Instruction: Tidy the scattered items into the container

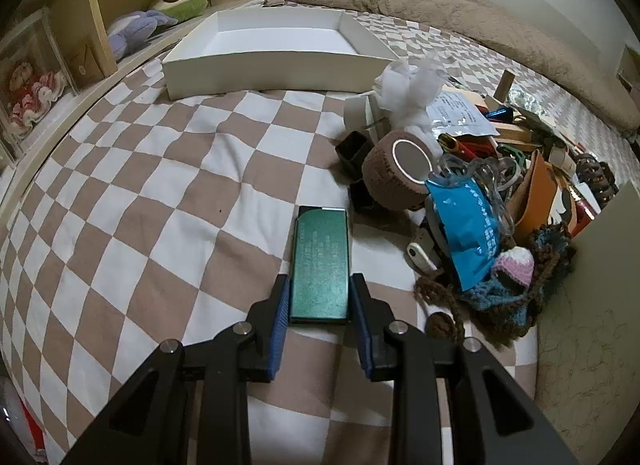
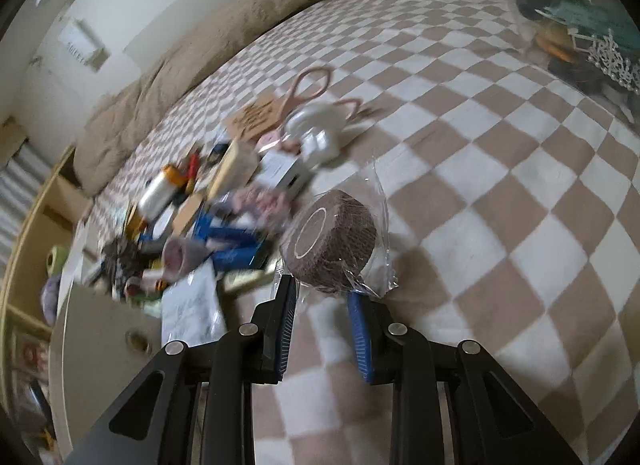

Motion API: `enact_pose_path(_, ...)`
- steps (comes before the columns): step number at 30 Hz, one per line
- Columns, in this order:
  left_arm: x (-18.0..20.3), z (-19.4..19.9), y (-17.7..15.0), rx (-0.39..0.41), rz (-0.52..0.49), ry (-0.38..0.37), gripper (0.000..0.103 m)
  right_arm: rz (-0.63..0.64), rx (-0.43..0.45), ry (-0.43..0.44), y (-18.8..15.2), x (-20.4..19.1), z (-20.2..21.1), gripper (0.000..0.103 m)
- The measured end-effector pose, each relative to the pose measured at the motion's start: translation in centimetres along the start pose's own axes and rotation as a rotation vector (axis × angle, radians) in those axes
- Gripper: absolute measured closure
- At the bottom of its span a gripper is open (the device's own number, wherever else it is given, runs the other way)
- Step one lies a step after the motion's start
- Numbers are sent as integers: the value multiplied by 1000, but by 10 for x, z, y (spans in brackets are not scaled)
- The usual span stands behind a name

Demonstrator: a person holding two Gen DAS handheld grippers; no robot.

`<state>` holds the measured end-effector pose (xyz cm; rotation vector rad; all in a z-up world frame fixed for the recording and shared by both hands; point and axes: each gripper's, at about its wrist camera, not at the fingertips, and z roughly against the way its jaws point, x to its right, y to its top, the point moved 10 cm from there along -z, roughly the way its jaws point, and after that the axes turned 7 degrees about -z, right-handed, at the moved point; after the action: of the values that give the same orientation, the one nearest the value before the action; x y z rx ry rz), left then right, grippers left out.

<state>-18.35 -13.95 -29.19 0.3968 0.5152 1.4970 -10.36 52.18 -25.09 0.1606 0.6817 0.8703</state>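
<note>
- Your left hand-held gripper [image 1: 320, 297] points steeply down, its blue pads clamped on both long sides of something.
- Your right hand-held gripper [image 2: 326, 289] tilts down too, pads pinched tight on something at its tips.

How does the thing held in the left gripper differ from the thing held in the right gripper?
The left gripper holds a flat green box; the right gripper holds a round brown bandage roll. The box is bare, while the roll is sealed in clear plastic. The box is a rigid rectangle with print, while the roll has a woven surface and a hollow core. Both are clamped between blue pads above the checkered sheet.
</note>
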Motion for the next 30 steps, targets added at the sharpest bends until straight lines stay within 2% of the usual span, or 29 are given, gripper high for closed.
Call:
enact_pose_path(2,1,-1,1,3,-14,11,73,17,-25,1,-11,-5,1,76)
enact_pose_path(4,3,-3,2,6,-21,10,65,36,-38,-20,-21,-7,3,76)
enact_pose_path(8,6,-6,6,11,-31,19,54,144,-53,-124,-37,-7,6,73)
enact_pose_path(9,6,-7,8,14,-36,31,52,161,-48,-137,-39,-7,7,59)
enact_pose_path(10,6,-9,10,17,-39,40,50,173,-40,-148,-40,-8,9,32)
enact_pose_path(11,5,-10,11,21,-38,46,48,182,-28,-160,-40,-9,11,22)
enact_pose_path(12,5,-12,13,24,-35,50,46,197,-13,-173,-39,-10,15,18)
enact_pose_path(16,3,-19,18,33,-32,64,39,227,14,-244,-37,-6,24,18)
enact_pose_path(19,3,-23,20,30,-37,70,37,222,44,-320,-31,9,29,18)
enact_pose_path(21,3,-23,21,29,-44,74,39,206,58,-341,-26,18,30,18)
enact_pose_path(25,4,-19,21,34,-48,75,70,176,74,-303,-17,21,32,18)
enact_pose_path(27,3,-18,21,27,-45,78,74,186,95,-273,-10,16,29,18)
enact_pose_path(30,3,-16,19,22,-41,71,74,197,112,-256,-3,11,25,18)
